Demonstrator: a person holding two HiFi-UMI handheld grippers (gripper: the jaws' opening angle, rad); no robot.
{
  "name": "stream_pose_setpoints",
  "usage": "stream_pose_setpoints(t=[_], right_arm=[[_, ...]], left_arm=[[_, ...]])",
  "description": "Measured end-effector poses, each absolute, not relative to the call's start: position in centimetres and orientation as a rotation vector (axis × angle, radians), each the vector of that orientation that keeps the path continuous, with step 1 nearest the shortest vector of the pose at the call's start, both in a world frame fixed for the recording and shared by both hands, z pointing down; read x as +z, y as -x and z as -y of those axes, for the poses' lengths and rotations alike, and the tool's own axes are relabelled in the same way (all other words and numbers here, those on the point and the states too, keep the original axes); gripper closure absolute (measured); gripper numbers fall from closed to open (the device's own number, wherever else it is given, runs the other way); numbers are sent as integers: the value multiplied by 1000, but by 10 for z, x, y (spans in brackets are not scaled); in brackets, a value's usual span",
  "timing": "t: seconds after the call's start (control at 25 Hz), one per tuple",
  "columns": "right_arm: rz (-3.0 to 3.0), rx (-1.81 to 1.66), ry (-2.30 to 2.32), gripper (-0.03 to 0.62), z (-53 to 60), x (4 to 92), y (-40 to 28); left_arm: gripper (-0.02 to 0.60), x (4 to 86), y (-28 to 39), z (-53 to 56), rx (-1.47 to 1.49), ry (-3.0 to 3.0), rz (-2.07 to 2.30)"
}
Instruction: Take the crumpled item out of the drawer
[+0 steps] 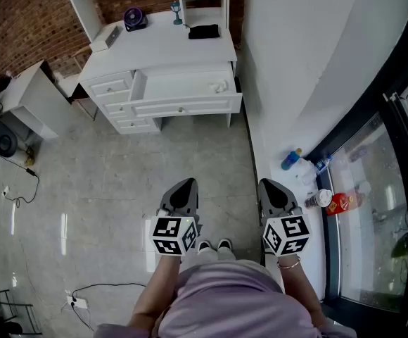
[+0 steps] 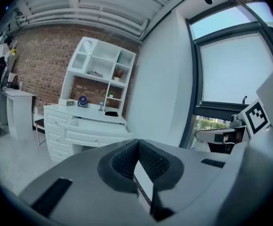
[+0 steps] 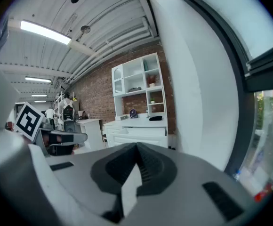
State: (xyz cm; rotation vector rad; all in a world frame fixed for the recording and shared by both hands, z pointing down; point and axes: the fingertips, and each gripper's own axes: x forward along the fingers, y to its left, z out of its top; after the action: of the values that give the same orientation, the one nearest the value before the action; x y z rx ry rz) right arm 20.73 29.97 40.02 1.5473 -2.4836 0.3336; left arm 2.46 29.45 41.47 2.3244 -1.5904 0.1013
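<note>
A white desk [image 1: 165, 48] stands across the room against a brick wall, its wide top drawer [image 1: 183, 87] pulled out. A small white crumpled item [image 1: 220, 86] lies at the drawer's right end. Both grippers are held low near the person's body, far from the desk. My left gripper [image 1: 183, 184] is shut with nothing in it, its ribbed pads meeting at the tip [image 2: 138, 143]. My right gripper [image 1: 271, 184] is also shut and empty [image 3: 137, 146]. The open drawer [image 2: 97, 126] shows small in the left gripper view and the desk [image 3: 137, 132] in the right gripper view.
A blue-capped bottle [image 1: 291, 158], a white bottle [image 1: 318, 198] and a red packet [image 1: 342, 203] lie by the window wall on the right. A purple fan [image 1: 134, 18] and a black object [image 1: 204, 31] sit on the desk. A small white side table [image 1: 32, 97] and floor cables [image 1: 22, 190] are left.
</note>
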Motion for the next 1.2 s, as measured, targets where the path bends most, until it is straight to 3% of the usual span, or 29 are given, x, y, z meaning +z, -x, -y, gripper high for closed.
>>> stream_pose_setpoints(t=[0.72, 1.2], right_arm=[[2532, 296, -1539, 591, -297, 392, -206], [2595, 327, -1420, 500, -302, 397, -208]], left_arm=[[581, 410, -26, -297, 135, -2333, 1649], [581, 416, -25, -301, 127, -2294, 1680]])
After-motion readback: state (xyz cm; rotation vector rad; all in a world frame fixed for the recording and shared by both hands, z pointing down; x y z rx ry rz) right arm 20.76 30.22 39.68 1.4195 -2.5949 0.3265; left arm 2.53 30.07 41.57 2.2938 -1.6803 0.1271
